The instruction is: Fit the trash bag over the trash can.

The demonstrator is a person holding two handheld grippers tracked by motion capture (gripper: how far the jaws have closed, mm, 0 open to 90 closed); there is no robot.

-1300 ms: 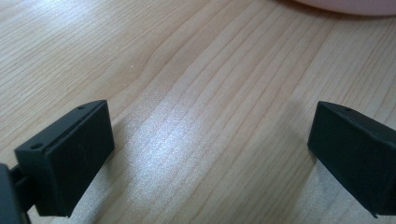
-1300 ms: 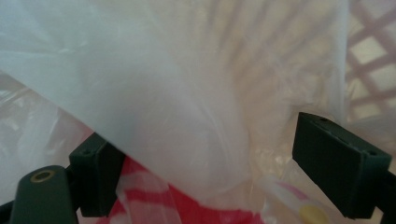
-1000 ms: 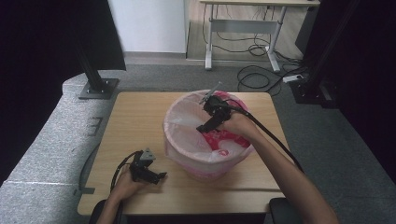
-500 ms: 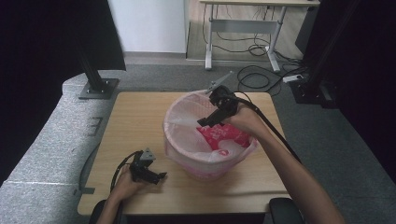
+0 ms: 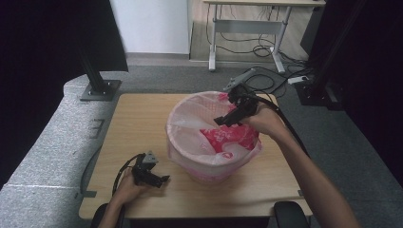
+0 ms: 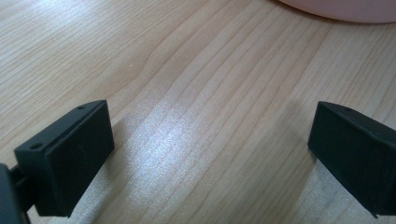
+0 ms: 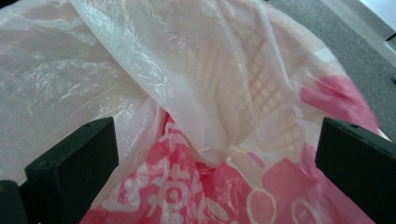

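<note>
A round pink basket stands on the wooden table, lined with a thin plastic bag that is white with red-pink print. My right gripper hovers over the basket's far right rim, pointing down into it. Its jaws have just been opening and now stand wide, with nothing pressed between them. In the right gripper view crumpled white and pink bag film lies beyond the jaws. My left gripper rests open on the table left of the basket. In its own view bare wood lies between the jaws.
A grey padded ledge borders the table's left side. A black post on a base plate stands behind the far left corner. A desk frame with cables is on the floor at the back. Bare tabletop lies left of the basket.
The right gripper has risen out of the basket and drawn back toward its far right rim. The left gripper has stayed where it was.
</note>
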